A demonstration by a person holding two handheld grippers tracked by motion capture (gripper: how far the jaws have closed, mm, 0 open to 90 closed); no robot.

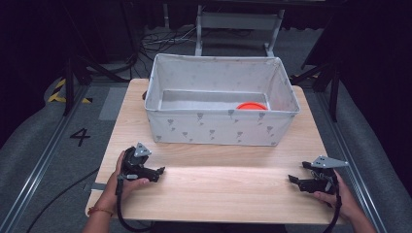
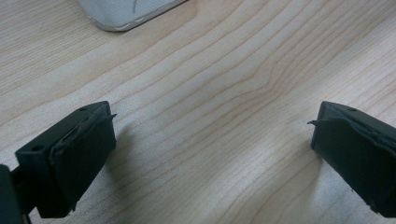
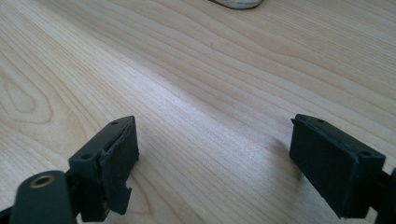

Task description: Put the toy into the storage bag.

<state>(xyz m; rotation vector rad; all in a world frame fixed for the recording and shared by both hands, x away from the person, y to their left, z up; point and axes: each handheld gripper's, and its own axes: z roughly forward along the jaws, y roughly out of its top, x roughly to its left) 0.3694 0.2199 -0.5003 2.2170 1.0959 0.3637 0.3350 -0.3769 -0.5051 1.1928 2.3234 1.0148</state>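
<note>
I have both tongs resting low on the wooden table (image 1: 214, 187), my left gripper (image 1: 159, 172) toward the near left edge and my right gripper (image 1: 295, 180) toward the near right edge, their tips pointing in at each other with a wide bare stretch of wood between them. In both gripper views the jaws stand wide apart with only bare tabletop between them, so neither grips anything. The cloth bin (image 1: 218, 127) sits across the far half of the table, well apart from both grippers, its sides reaching close to the table's left and right edges. It is pale grey with small dark marks printed on it, and its top is open. An orange disc (image 1: 251, 106) lies inside on the bottom, toward the right end, partly hidden behind the front wall.
</note>
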